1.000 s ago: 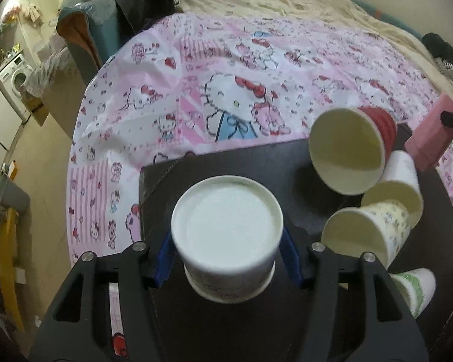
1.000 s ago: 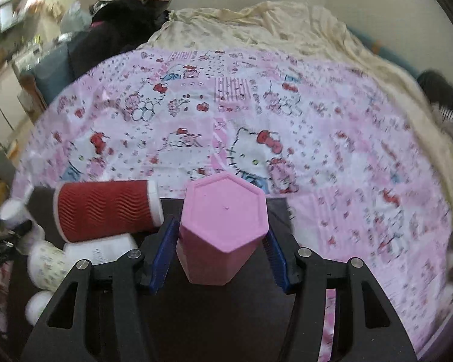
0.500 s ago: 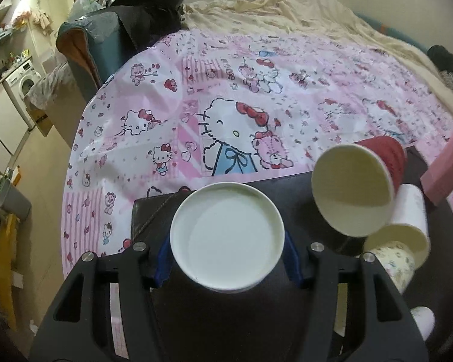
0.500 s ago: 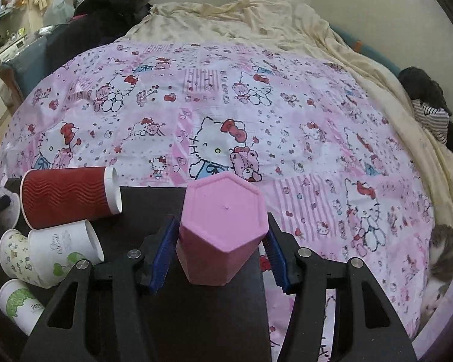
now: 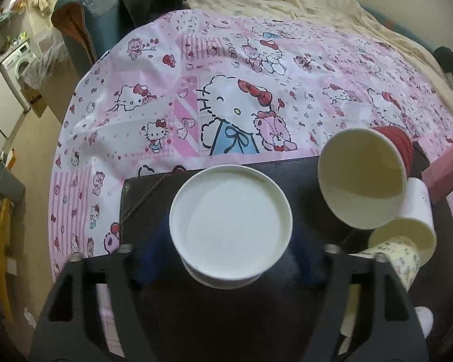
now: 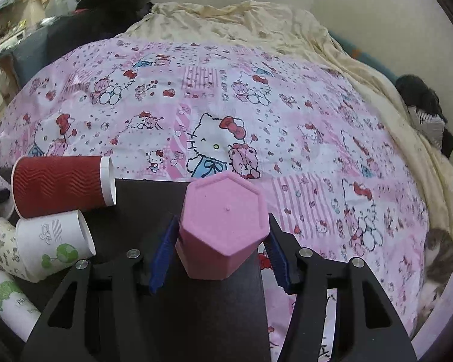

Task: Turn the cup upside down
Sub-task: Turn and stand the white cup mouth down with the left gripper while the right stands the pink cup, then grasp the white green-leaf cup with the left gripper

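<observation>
My left gripper is shut on a white paper cup, its flat base toward the camera, over a dark brown mat. My right gripper stands around a pink hexagonal cup, base toward the camera, over the same mat; its blue pads sit a little off the cup's sides. The pink cup also shows at the right edge of the left wrist view.
A red ribbed cup lies on its side on the mat, also in the left wrist view. White printed paper cups lie below it. A pink Hello Kitty cover spreads beyond. A cat lies at right.
The left gripper has lifted and tilted with the white cup. The right gripper's pads have parted slightly from the pink cup, which now sits lower toward the mat.
</observation>
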A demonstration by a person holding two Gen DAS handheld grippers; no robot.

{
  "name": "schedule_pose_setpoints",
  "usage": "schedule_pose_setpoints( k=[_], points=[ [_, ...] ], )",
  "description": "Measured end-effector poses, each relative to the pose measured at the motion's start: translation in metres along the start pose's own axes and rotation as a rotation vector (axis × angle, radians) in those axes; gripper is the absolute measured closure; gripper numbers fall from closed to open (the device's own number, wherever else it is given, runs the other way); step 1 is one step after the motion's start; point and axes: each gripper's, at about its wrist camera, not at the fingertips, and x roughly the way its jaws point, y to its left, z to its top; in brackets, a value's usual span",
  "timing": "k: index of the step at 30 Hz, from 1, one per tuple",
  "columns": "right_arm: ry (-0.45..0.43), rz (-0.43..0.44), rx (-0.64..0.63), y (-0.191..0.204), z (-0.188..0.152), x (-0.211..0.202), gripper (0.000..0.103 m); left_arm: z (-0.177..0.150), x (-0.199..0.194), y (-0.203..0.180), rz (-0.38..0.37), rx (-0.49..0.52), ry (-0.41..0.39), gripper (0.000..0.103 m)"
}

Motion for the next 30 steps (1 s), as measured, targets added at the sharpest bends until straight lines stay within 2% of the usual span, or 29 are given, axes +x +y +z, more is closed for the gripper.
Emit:
schedule_pose_setpoints(
  k=[2, 4, 5, 10, 12, 14, 16, 20, 25, 30],
  points=[
    [-0.01, 0.038, 0.035, -0.005, 0.002, -0.002, 0.035, 0.001, -0.006, -0.003, -0.012, -0.002, -0.017, 0.016],
    [-0.022, 0.05, 0.046, -0.006, 0.003, -0.004, 0.016, 0.002, -0.012, -0.008, -0.016, 0.016, -0.025, 0.014],
    [-0.03, 0.041, 0.046, -0.006, 0.003, -0.006, 0.015, 0.002, -0.014, -0.01, -0.011, 0.023, -0.025, 0.014],
    [-0.05, 0.054, 0.069, -0.01, 0.002, -0.016, 0.014, 0.001, -0.035, -0.009, 0.01, 0.015, -0.051, 0.014],
    [-0.056, 0.081, 0.101, -0.014, 0.002, -0.022, 0.014, 0.001, -0.04, -0.006, 0.029, -0.001, -0.03, 0.014],
    [-0.059, 0.119, 0.144, -0.017, 0.0, -0.028, 0.014, 0.0, -0.05, 0.0, -0.005, -0.04, -0.017, 0.014],
    [-0.066, 0.14, 0.162, -0.017, -0.001, -0.034, 0.014, -0.002, -0.061, 0.003, 0.025, -0.061, -0.038, 0.014],
    [-0.103, 0.132, 0.151, -0.01, -0.006, -0.051, 0.013, -0.006, -0.085, 0.01, 0.029, -0.115, -0.077, 0.014],
    [-0.105, 0.152, 0.194, -0.012, -0.023, -0.067, 0.013, -0.019, -0.109, 0.012, 0.028, -0.126, -0.093, 0.014],
    [-0.083, 0.212, 0.272, -0.016, -0.043, -0.081, 0.013, -0.032, -0.129, 0.005, 0.008, -0.119, -0.114, 0.014]
  ],
)
